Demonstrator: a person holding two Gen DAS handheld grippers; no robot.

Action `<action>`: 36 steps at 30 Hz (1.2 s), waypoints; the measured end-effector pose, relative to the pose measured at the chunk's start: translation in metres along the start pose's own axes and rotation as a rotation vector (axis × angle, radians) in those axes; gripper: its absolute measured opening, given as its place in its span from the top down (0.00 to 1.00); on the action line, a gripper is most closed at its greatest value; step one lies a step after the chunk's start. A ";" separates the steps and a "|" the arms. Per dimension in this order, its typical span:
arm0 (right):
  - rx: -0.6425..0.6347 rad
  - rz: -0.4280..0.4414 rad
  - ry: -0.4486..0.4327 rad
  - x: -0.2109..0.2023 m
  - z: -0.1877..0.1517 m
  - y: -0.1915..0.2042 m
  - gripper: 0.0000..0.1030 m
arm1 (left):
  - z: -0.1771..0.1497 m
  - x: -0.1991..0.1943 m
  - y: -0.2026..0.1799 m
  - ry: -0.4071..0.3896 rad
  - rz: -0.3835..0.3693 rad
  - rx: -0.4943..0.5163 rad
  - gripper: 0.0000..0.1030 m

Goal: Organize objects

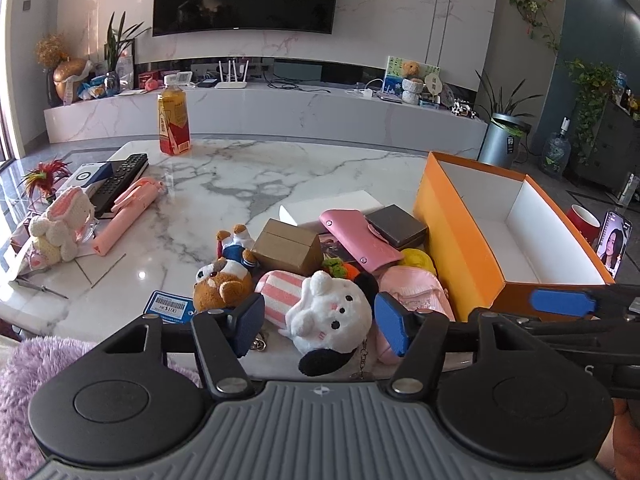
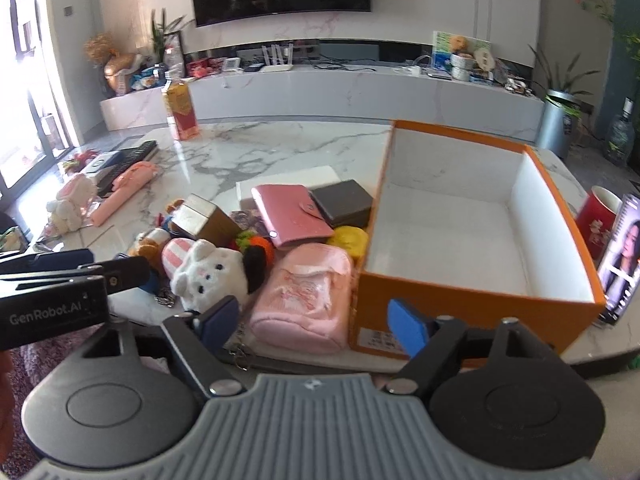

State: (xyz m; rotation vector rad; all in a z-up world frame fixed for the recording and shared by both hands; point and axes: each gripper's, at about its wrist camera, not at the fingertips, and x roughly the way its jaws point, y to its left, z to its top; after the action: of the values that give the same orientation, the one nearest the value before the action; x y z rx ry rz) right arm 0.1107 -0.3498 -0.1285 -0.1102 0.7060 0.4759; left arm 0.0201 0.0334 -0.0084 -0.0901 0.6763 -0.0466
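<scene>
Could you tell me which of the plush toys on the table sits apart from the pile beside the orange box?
The pink-eared bunny plush at the table's left edge, next to the remote; the white bunny and brown bear lie in the pile.

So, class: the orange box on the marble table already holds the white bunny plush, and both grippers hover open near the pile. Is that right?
Not quite. The orange box is empty: the right wrist view shows its bare white inside. The white bunny plush lies outside it in the pile on the marble table. The left gripper and right gripper are indeed open, holding nothing.

toys and wallets (image 1: 360,240) lie on the table (image 1: 240,176), left of the box (image 1: 460,232).
</scene>
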 end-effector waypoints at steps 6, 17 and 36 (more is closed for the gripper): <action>-0.022 0.114 0.034 0.025 0.010 0.012 0.58 | 0.005 0.016 0.012 0.058 -0.055 0.007 0.50; -0.135 0.212 0.113 0.079 0.031 0.044 0.62 | 0.019 0.053 0.050 0.188 0.036 -0.044 0.46; -0.447 0.153 0.181 0.148 0.026 0.094 0.29 | 0.034 0.142 0.082 0.385 0.081 0.026 0.32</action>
State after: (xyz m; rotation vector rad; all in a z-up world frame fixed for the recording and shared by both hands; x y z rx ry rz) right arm 0.1813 -0.2033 -0.1985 -0.5269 0.7787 0.7731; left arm 0.1535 0.1069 -0.0784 -0.0286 1.0634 0.0058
